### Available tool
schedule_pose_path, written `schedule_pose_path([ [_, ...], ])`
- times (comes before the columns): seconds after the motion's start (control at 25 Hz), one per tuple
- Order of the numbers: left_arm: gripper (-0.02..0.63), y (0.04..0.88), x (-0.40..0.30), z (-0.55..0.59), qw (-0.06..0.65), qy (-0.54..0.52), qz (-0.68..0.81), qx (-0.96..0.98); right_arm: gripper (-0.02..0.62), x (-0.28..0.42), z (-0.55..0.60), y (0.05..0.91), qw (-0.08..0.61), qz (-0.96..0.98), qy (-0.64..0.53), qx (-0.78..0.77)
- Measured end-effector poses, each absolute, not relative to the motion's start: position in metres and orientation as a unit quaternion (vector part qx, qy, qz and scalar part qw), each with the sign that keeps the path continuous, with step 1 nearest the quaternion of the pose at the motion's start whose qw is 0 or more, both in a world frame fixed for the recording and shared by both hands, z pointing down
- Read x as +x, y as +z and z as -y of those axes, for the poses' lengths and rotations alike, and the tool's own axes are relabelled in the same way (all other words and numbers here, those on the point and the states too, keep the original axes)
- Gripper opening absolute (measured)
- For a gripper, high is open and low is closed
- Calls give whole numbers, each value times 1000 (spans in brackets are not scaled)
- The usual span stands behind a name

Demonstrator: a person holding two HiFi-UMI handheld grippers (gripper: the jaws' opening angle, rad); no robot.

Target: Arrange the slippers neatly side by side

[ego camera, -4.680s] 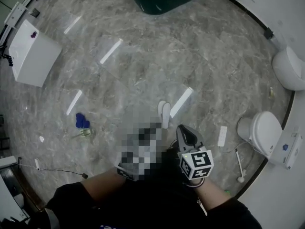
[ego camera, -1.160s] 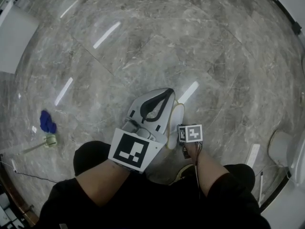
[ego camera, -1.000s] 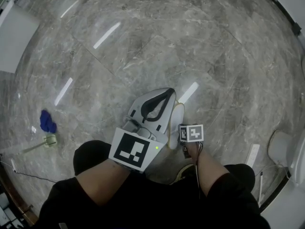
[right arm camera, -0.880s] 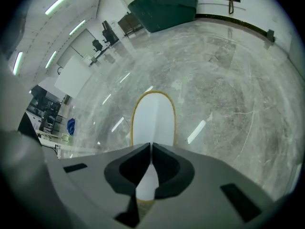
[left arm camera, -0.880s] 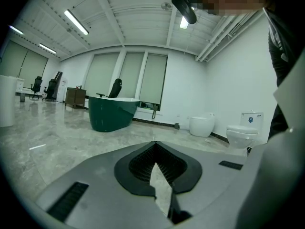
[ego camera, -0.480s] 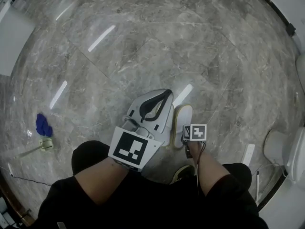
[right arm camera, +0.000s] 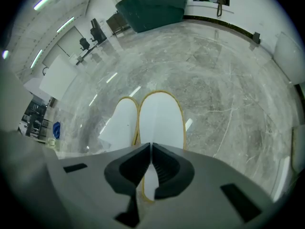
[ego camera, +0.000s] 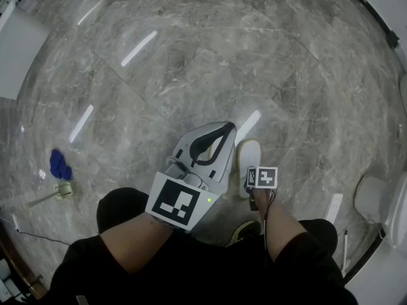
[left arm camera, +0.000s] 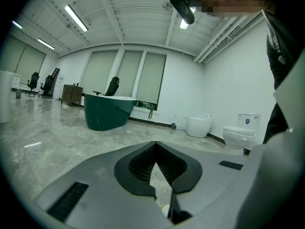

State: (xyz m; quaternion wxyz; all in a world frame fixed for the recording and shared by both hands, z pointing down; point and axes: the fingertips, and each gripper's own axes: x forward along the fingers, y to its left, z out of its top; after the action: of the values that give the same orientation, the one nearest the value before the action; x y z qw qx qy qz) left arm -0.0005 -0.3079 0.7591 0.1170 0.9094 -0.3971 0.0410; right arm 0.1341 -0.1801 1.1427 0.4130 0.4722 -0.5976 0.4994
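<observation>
Pointing the right gripper (right arm camera: 151, 147) steeply down at the marble floor (right arm camera: 224, 80), fingers pinched almost together on the heel end of one white slipper (right arm camera: 161, 120). Lying just left of those fingers, touching the held one side by side, toes ahead: the second slipper (right arm camera: 123, 123). Holding the left gripper (left arm camera: 155, 149) roughly level, fingers closed tip to tip on nothing, with a green bathtub (left arm camera: 107, 109) far beyond them.

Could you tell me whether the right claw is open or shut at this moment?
Shut on the right-hand slipper: the right gripper view shows its near edge pinched between the nearly touching jaws of the right claw.
</observation>
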Motion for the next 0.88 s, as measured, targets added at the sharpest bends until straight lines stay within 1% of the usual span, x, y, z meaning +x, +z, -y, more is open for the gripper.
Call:
schedule_pose_path([
  [0.36,2,761,-6,305,122,44,398,908,12,120,188,1149,397,606,500,475],
  [0.88,2,765,-17,303,125,48,399,907,12,120,199,1156,371,590,512,501],
])
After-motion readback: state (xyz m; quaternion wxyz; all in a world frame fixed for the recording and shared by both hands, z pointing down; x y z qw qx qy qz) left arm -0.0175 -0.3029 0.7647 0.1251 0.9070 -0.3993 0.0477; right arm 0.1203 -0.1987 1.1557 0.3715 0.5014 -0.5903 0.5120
